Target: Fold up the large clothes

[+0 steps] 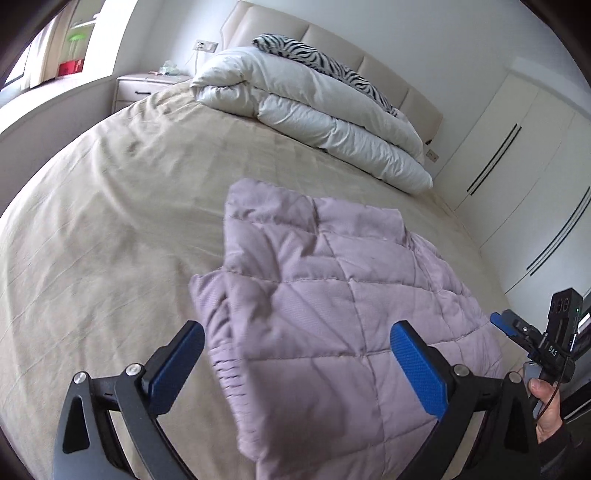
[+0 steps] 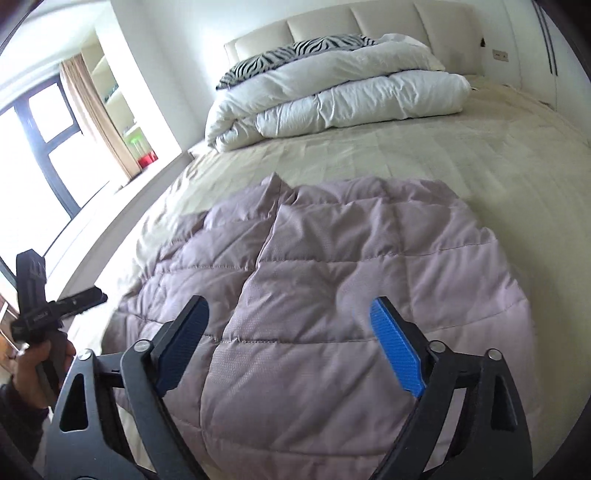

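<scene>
On the bed (image 2: pixel 461 155), folded jacket (image 2: pixel 332 266).

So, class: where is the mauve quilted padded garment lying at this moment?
The mauve quilted padded garment lies folded on the beige bedsheet at the near end of the bed, just beyond both open grippers, far from the folded white duvet by the headboard.

A folded jacket (image 2: pixel 332 288) lies on the bed (image 2: pixel 461 158) at its near end; a folded duvet (image 2: pixel 332 99) lies behind it by the headboard (image 2: pixel 321 26).

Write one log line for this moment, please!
left tongs: open, empty | right tongs: open, empty | quilted jacket: folded on bed
</scene>
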